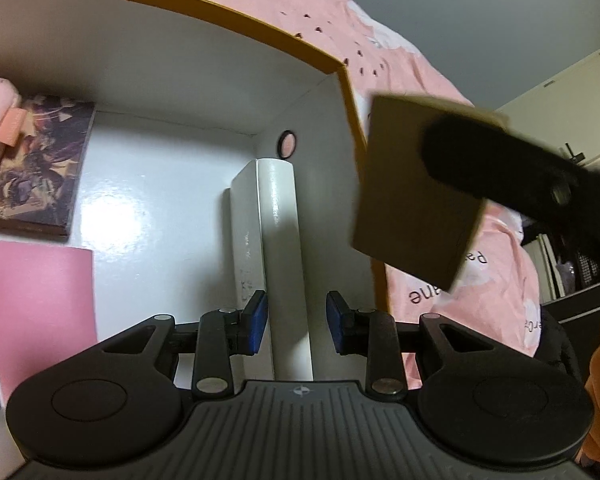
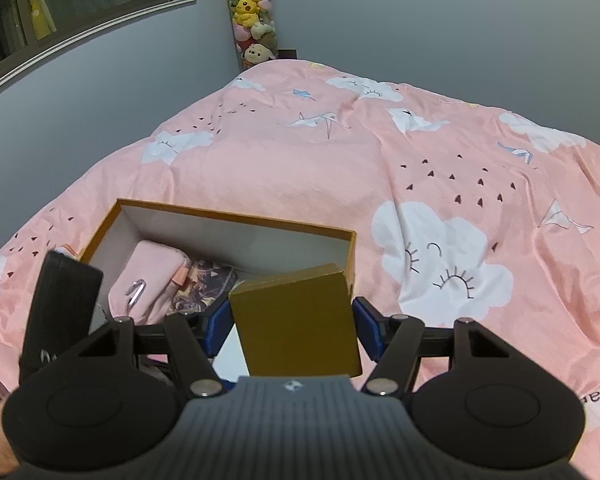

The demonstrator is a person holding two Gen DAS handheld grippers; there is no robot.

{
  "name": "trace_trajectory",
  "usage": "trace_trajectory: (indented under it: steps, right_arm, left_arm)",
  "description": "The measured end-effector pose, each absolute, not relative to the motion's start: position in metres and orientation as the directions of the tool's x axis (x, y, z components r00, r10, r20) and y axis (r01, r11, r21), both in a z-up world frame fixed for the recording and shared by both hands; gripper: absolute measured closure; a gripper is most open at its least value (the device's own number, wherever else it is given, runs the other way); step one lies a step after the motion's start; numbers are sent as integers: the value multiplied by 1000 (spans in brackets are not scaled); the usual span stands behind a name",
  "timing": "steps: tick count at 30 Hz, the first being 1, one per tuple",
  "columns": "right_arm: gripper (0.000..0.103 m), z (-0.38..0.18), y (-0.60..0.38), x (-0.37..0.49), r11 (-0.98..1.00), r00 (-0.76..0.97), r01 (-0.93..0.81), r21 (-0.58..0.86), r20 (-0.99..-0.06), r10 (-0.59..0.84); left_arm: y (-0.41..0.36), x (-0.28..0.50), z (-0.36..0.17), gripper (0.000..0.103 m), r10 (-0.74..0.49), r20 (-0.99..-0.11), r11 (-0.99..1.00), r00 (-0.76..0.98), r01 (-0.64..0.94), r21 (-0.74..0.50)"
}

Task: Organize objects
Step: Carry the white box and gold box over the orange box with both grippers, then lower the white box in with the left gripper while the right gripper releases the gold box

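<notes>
An orange storage box with a white inside (image 1: 220,80) (image 2: 236,232) sits on the bed. Inside lie a white box (image 1: 278,240), a dark illustrated box (image 1: 36,168) (image 2: 204,284), a pink flat item (image 1: 40,312) and a pink pouch (image 2: 148,280). My left gripper (image 1: 296,318) is open, its blue pads on either side of the white box without touching it. My right gripper (image 2: 292,326) is shut on a small tan box (image 2: 296,324) (image 1: 412,196) and holds it over the storage box's right corner.
A pink bedspread with clouds (image 2: 420,184) covers the bed around the box. A grey wall and window (image 2: 60,12) stand behind, with plush toys (image 2: 252,12) in the corner. Dark furniture (image 1: 580,280) stands at the right.
</notes>
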State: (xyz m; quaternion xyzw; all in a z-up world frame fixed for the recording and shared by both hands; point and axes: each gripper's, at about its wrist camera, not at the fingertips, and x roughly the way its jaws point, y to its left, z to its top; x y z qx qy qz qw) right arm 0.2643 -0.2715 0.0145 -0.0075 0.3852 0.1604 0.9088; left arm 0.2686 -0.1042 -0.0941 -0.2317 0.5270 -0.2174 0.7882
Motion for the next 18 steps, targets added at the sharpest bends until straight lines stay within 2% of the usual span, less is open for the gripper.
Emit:
trace_trajectory:
  steps: [7, 18]
  right_arm:
    - [38, 8, -247, 291, 944, 644, -318, 89, -711, 284]
    - [38, -26, -221, 343, 951, 571, -297, 80, -784, 244]
  left_arm:
    - [-103, 270, -95, 68, -610, -713, 782, 347, 116, -613]
    - [-105, 279, -93, 69, -615, -722, 781, 318, 116, -614]
